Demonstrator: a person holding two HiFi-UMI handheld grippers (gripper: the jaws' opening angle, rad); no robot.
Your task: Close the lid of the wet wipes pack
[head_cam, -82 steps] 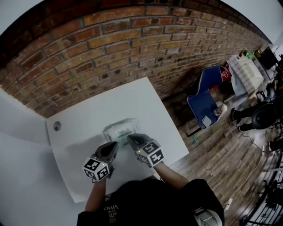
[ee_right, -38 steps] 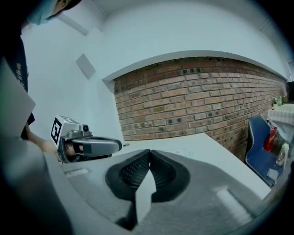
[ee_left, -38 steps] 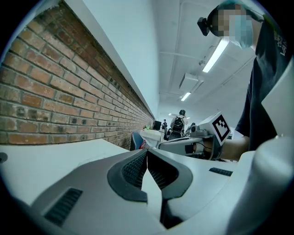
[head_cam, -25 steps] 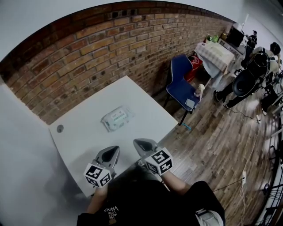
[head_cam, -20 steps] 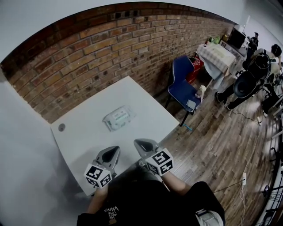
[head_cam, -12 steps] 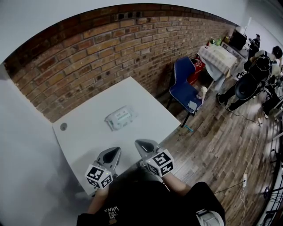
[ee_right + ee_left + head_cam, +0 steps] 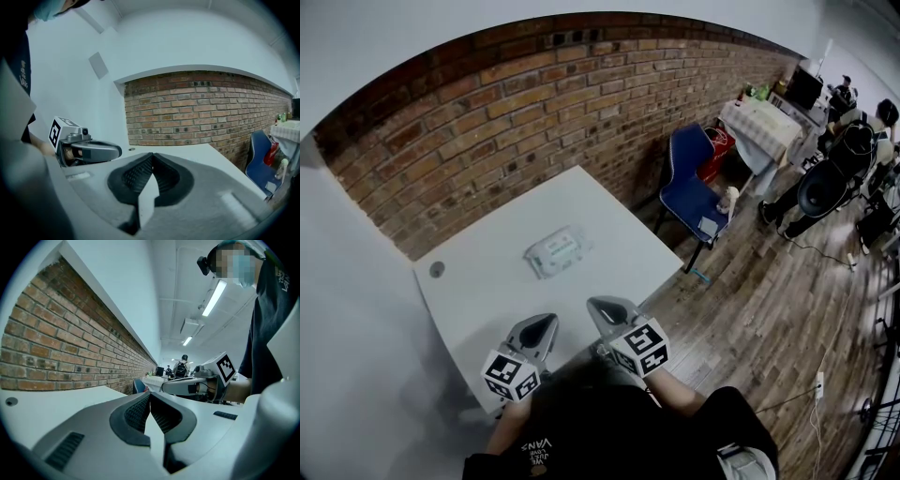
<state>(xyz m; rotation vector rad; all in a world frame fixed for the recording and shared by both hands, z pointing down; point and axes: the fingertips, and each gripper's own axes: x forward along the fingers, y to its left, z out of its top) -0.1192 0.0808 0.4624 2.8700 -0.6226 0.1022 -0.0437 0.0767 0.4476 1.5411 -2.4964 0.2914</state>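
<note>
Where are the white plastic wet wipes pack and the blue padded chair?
white plastic wet wipes pack (image 7: 555, 251): head view, middle of its top.
blue padded chair (image 7: 690, 202): head view, on its seat.

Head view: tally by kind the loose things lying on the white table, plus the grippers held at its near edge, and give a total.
wet wipes pack: 1
grippers: 2 (left gripper, right gripper)
Total: 3
</note>
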